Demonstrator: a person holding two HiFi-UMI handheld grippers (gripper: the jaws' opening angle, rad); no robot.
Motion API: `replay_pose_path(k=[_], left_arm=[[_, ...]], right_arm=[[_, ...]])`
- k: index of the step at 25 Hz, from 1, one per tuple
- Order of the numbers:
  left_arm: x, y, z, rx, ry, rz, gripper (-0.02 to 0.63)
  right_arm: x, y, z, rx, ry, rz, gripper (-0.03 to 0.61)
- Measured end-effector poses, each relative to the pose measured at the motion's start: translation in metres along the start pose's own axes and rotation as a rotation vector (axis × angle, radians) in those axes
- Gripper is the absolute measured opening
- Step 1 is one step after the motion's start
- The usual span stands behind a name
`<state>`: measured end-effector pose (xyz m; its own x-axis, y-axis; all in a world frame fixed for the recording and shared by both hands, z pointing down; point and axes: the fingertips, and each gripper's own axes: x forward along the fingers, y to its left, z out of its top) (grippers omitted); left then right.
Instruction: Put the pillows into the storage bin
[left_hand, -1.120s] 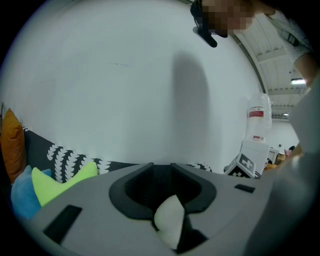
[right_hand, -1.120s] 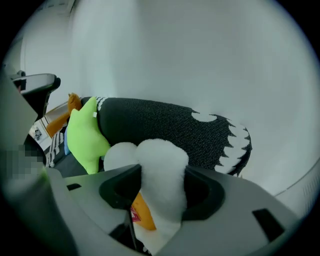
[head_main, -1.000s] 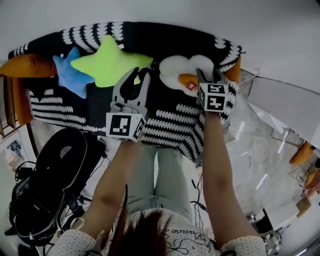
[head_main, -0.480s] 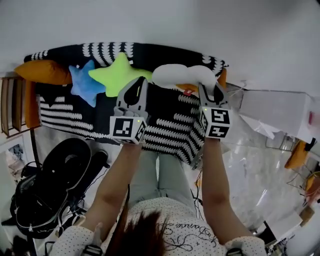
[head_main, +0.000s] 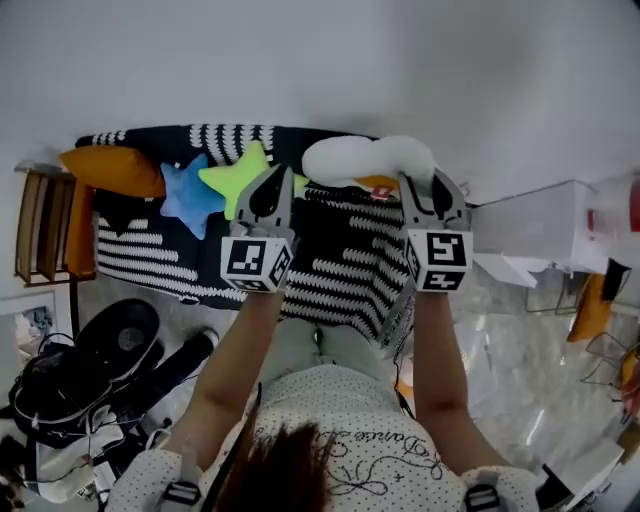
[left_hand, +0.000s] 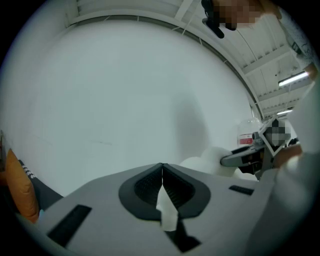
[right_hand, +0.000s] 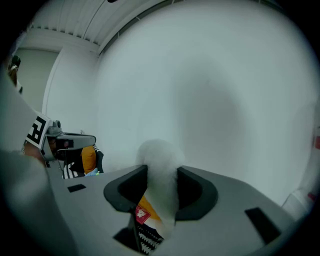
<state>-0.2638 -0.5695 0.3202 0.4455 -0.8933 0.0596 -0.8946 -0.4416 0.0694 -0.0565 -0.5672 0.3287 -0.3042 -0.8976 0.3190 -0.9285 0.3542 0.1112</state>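
A white fried-egg pillow with an orange yolk hangs in the air above the sofa, held between both grippers. My left gripper is shut on a thin white flap of its edge. My right gripper is shut on the pillow's other side, and its jaws have just been closing on it. In the right gripper view, white plush bulges between the jaws with a red tag below. A green star pillow, a blue star pillow and an orange pillow lie on the sofa.
The sofa carries a black-and-white striped blanket and stands against a white wall. A pale box-like bin stands at the right. Black bags and cables lie on the floor at the lower left, beside a wooden rack.
Both grippers have risen and lifted the egg pillow off the sofa. The left jaws, open beside the pillow before, have shut on its edge.
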Motion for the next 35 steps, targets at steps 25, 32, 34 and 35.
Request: replay_pose_path(k=[25,32,34,35], left_arm=[[-0.059,-0.145,0.035,0.040,-0.083,-0.405,0.003],[-0.098,-0.221,0.036,0.044,-0.083,-0.635,0.003],[-0.112,-0.250,0.032,0.041,-0.074,-0.713,0.003],[-0.119,-0.264,0.031,0.040,-0.072,-0.745,0.003]], right_arm=[[-0.240,-0.014,-0.018,0.040,-0.020,-0.484,0.162],[-0.348,0.004,-0.039,0.110,-0.017,-0.704,0.161],[-0.385,0.011,-0.051,0.134,0.002,-0.777,0.162],[-0.402,0.013,-0.057,0.142,0.010,-0.808,0.163]])
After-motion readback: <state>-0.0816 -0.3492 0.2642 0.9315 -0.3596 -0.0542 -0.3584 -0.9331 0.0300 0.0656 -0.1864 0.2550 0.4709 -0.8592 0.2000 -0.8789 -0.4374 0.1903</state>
